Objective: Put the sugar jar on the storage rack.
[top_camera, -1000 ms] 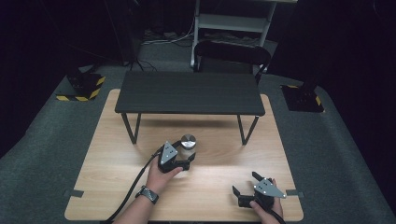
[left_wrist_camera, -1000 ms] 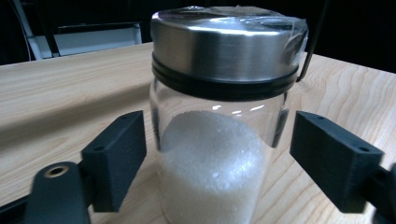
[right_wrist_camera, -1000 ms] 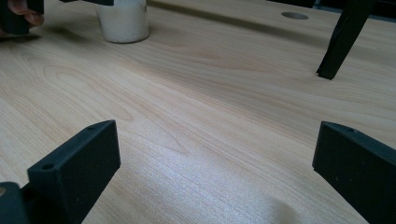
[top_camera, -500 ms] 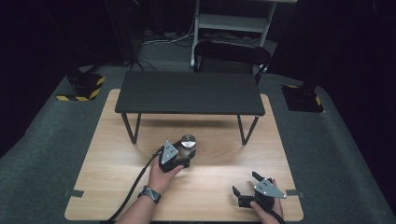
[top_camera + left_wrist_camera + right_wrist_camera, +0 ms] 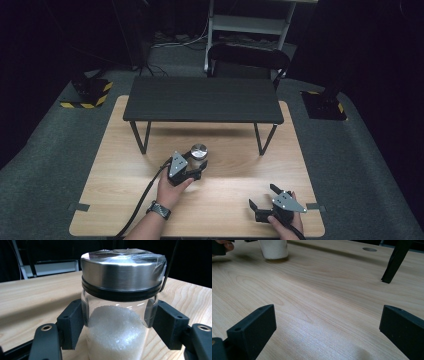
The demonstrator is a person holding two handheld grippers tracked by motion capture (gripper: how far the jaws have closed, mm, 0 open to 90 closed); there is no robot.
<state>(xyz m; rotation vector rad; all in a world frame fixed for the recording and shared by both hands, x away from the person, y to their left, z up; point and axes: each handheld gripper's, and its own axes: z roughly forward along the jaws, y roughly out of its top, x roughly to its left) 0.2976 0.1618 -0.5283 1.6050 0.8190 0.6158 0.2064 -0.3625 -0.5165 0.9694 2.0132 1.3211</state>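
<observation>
left gripper [image 5: 116, 322]: clamped on sugar jar [image 5: 120, 302], jaws just closed | right gripper [image 5: 324, 332]: jaws apart over counter [image 5: 324, 295]

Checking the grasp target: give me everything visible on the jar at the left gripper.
The jar is clear glass, seemingly round, with a brushed-metal lid above a black band, clear film over the top. White granules fill it to roughly the level of the pads. It stands upright on the wooden table, in front of the black bench. The left gripper is shut on it, one pad on each side below the lid.
</observation>
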